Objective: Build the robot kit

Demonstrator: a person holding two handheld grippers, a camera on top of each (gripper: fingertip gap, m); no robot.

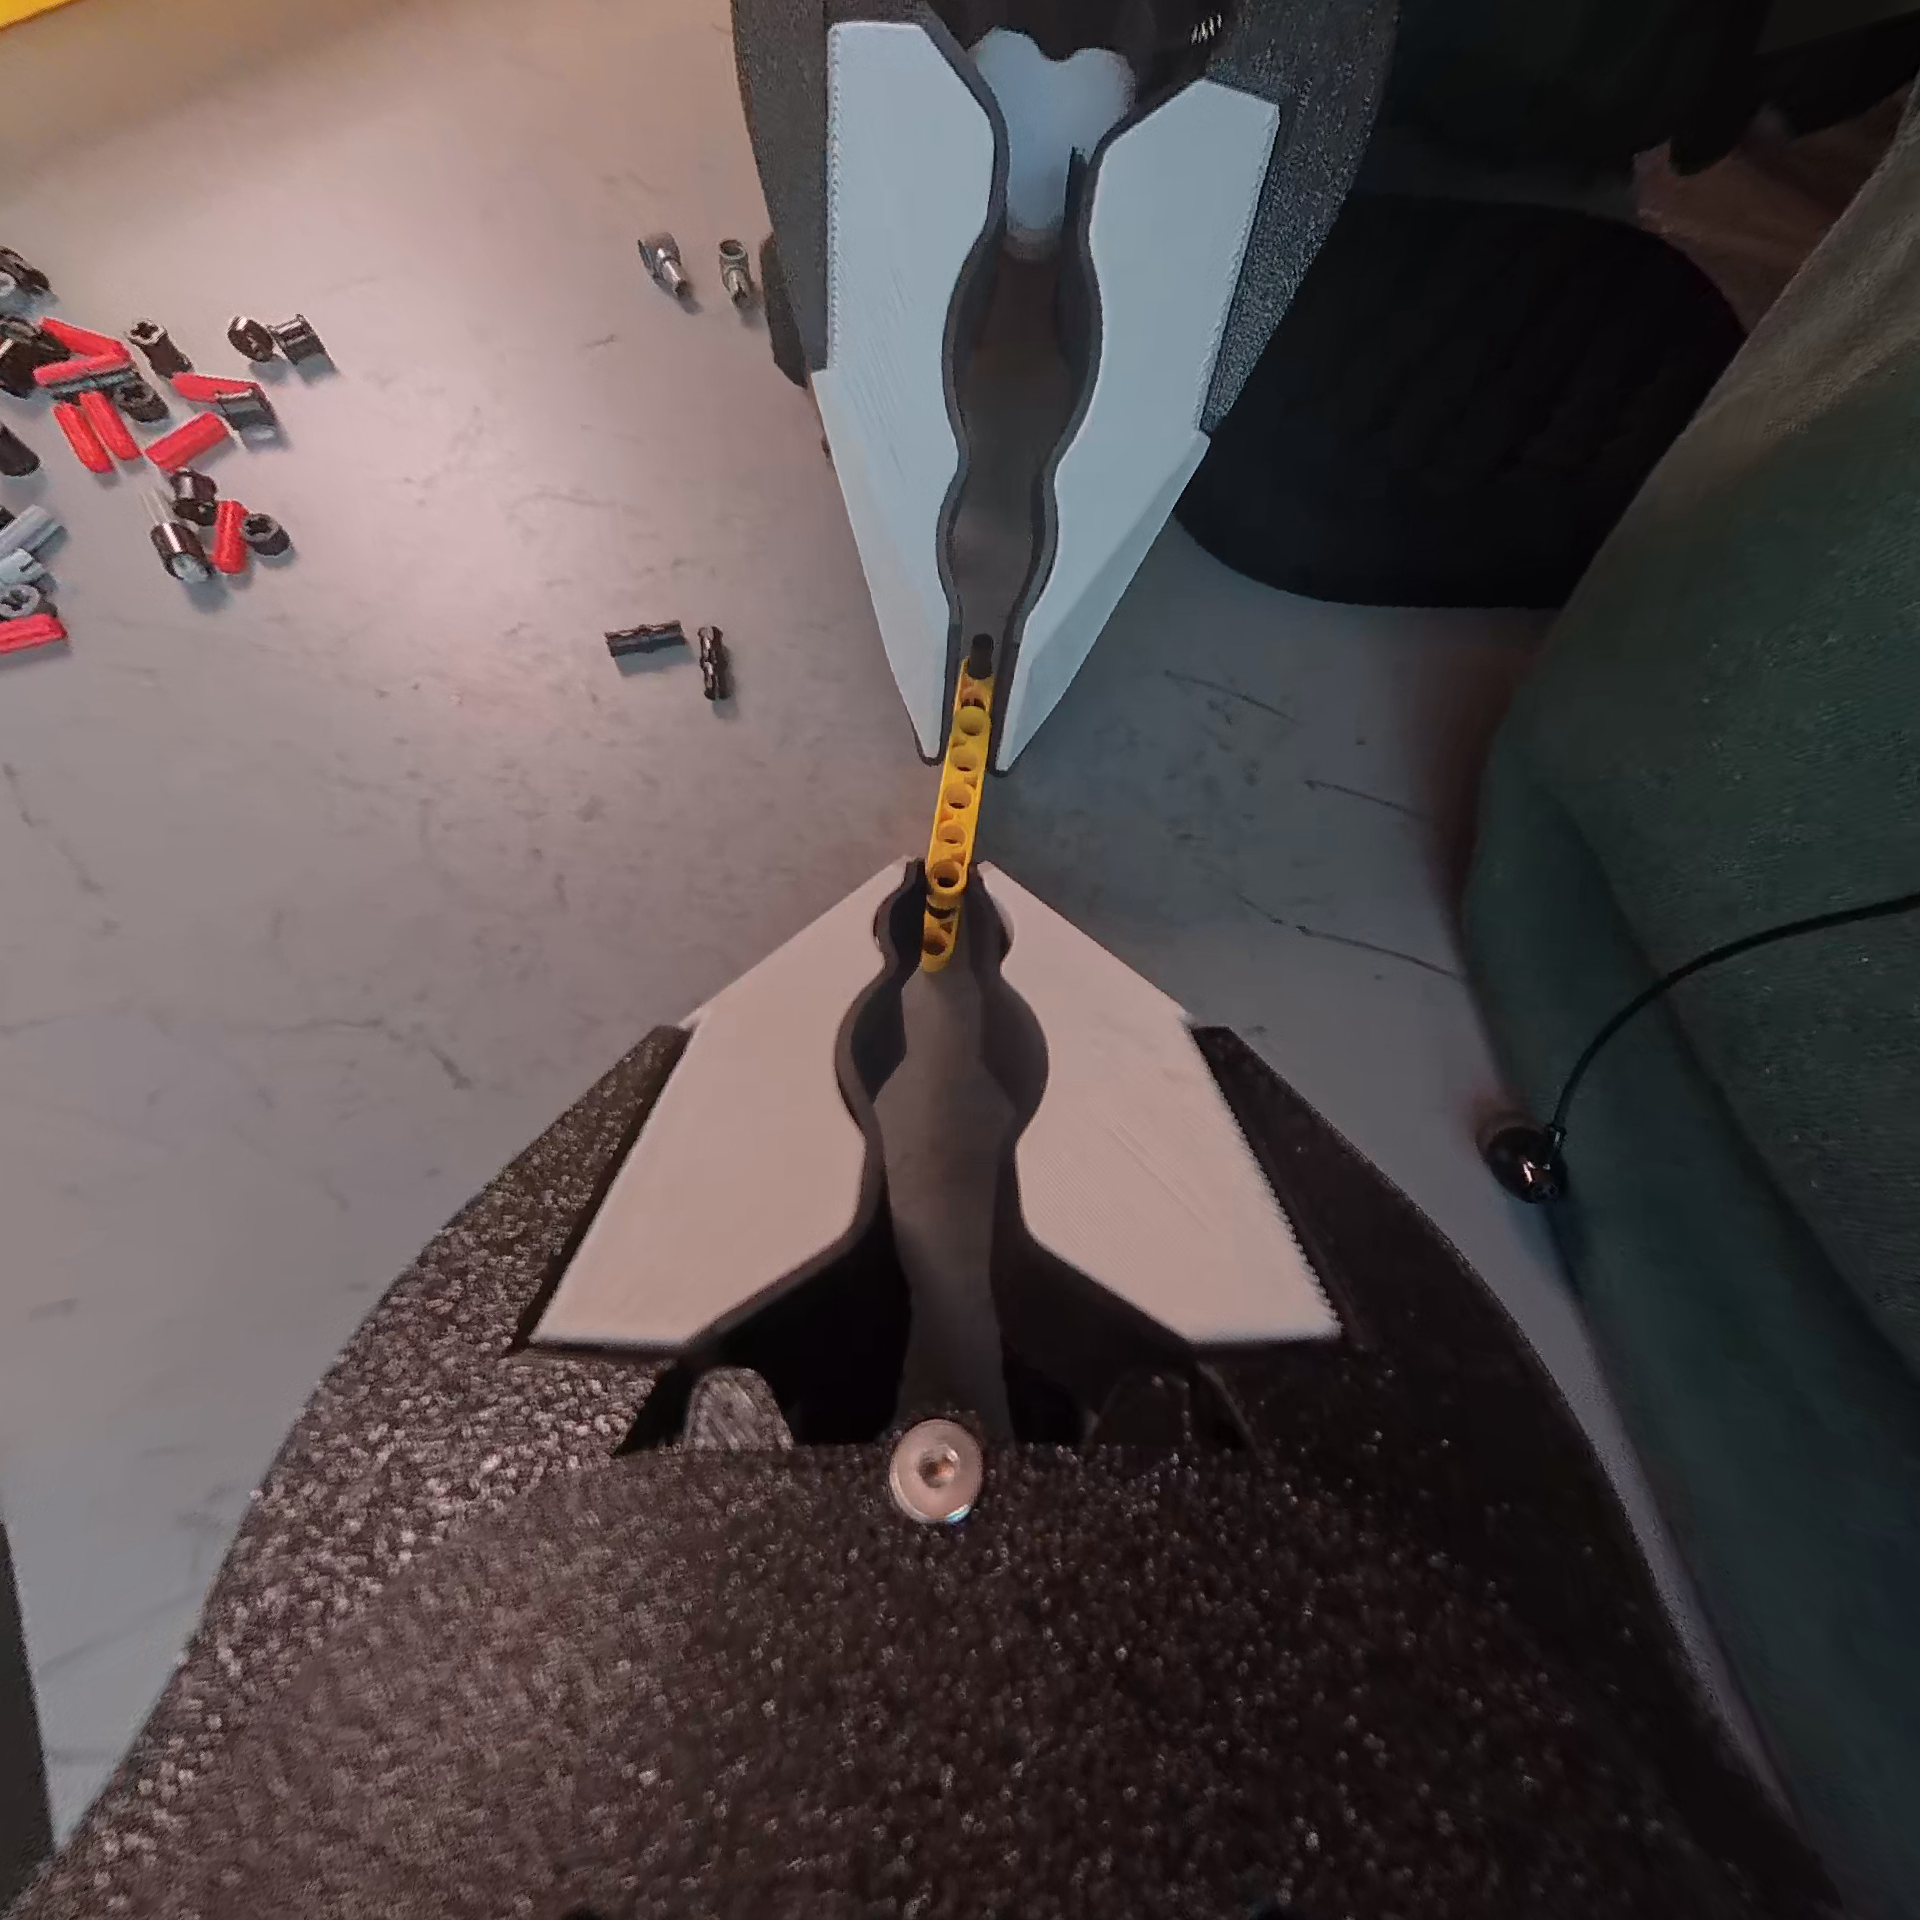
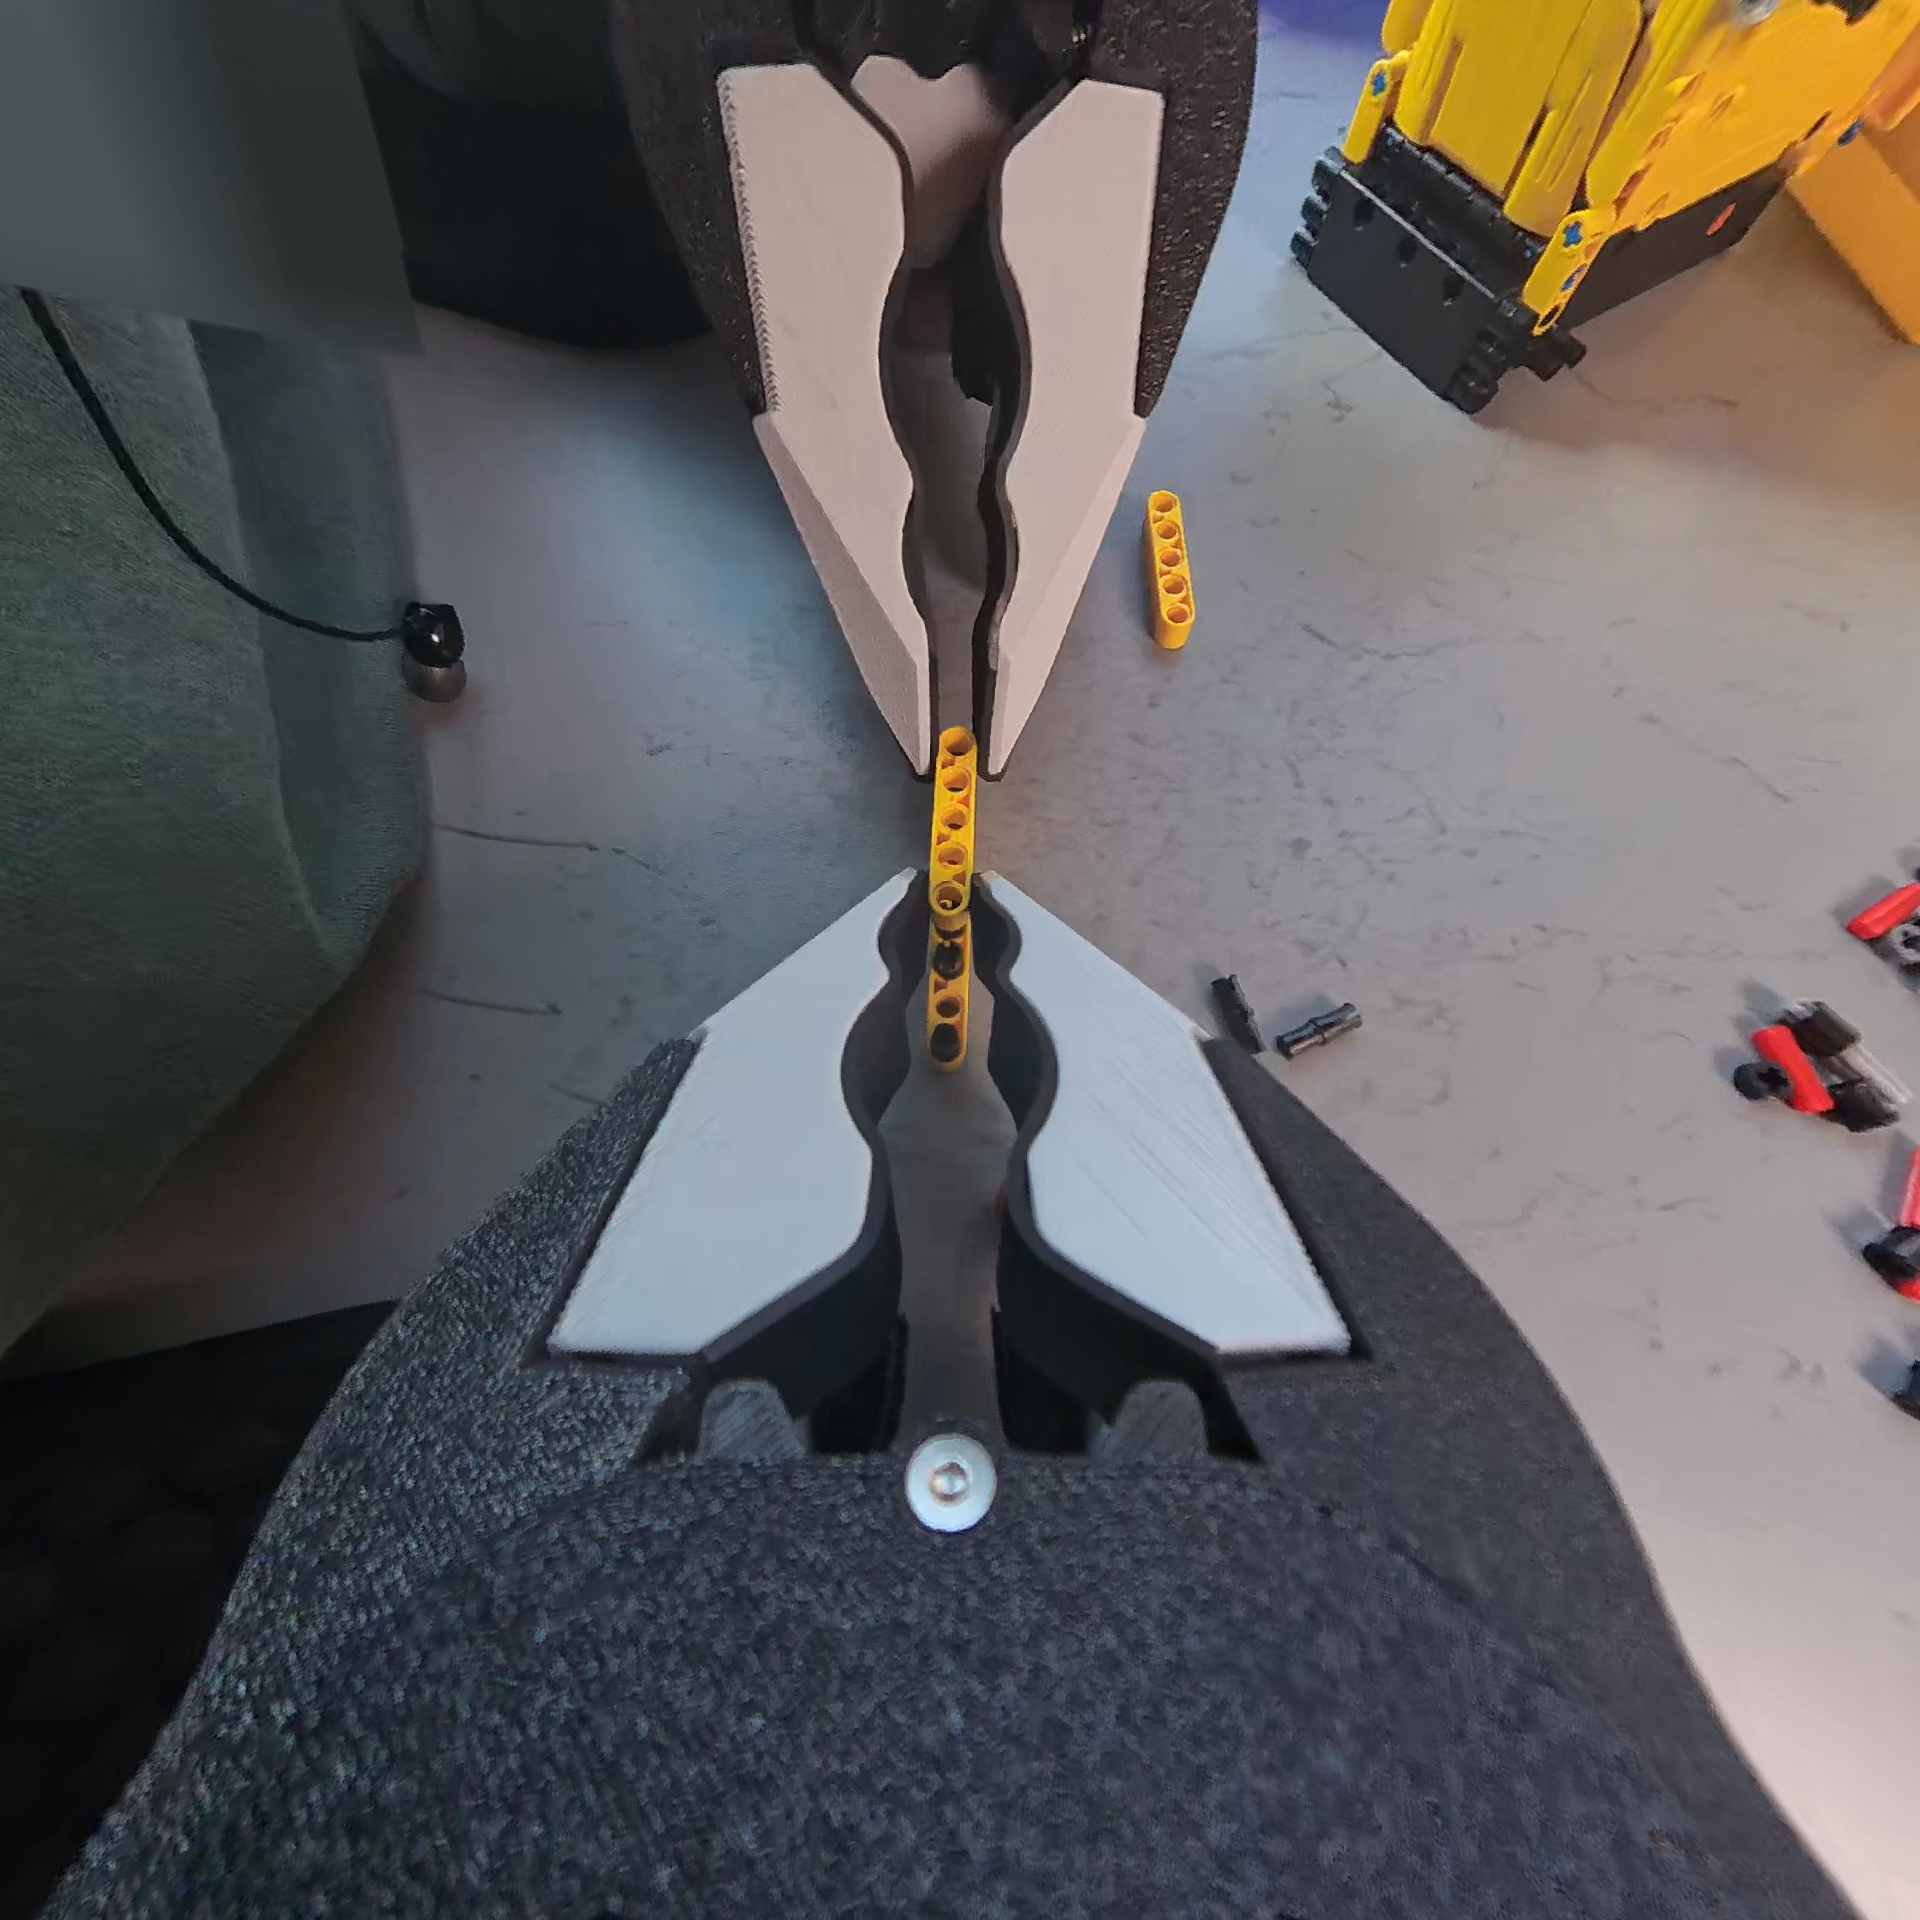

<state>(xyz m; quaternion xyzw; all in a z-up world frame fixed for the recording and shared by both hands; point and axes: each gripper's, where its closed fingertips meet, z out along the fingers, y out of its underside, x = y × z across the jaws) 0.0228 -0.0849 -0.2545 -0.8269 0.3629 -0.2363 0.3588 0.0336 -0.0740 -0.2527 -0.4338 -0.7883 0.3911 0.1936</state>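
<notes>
Pale, scuffed grey desk (image 2: 1455, 831) spreads under both views, with a green upholstered seat (image 1: 1714, 727) along one edge and a thin black cord (image 2: 156, 499) trailing over it.

We see the left tongs (image 1: 951, 883) and the right tongs (image 2: 948, 888) facing each other tip to tip, each closed narrow on one end of the same yellow holed beam (image 1: 958, 810), which hangs between them above the desk. In the left wrist view the right tongs (image 1: 961, 753) come down from the top of the frame; in the right wrist view the left tongs (image 2: 956, 764) do the same. A black pin seems to sit in a hole near one end (we cannot tell how deep).

We judge the beam light, stiff and smooth plastic, likely to pivot or slip if pinched at the very tip. Flat faces between the pads, a hole or two in from the end, look the surest hold.

Beside it lie a second yellow beam (image 2: 1168, 569), two black pins (image 1: 670, 649), a scatter of red and black connectors (image 1: 135, 405), and a yellow and black brick model (image 2: 1538, 187).
</notes>
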